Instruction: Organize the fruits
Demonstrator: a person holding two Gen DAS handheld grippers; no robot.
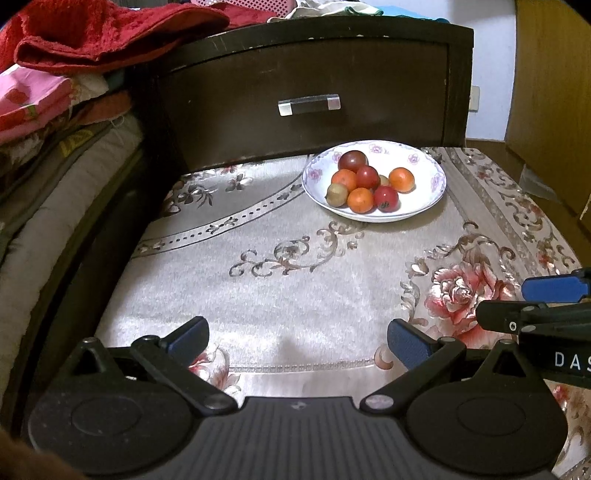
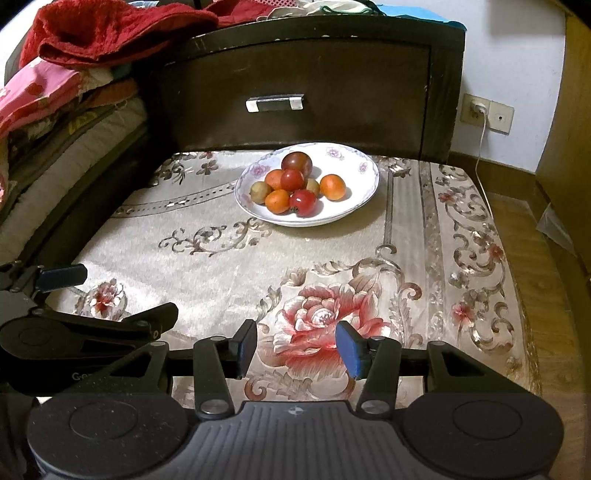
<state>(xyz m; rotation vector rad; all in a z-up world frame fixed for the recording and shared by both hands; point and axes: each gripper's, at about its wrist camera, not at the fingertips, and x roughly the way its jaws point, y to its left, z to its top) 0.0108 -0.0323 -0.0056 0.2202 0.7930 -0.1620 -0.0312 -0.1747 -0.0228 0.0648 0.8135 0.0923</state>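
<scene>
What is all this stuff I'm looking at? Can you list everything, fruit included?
bowl: 1, white with pink flowers, far side of the cloth
orange fruits: 3, orange, in the bowl
red fruits: 2, red, in the bowl
dark fruit: 1, dark red, back of the bowl
green fruits: 2, greenish brown, in the bowl
cloth: 1, beige floral, covering the table
drawer: 1, dark brown, behind the bowl
towel: 1, red, top left
socket: 1, beige, wall at right
left hand-held gripper: open, empty
right hand-held gripper: open, empty
</scene>
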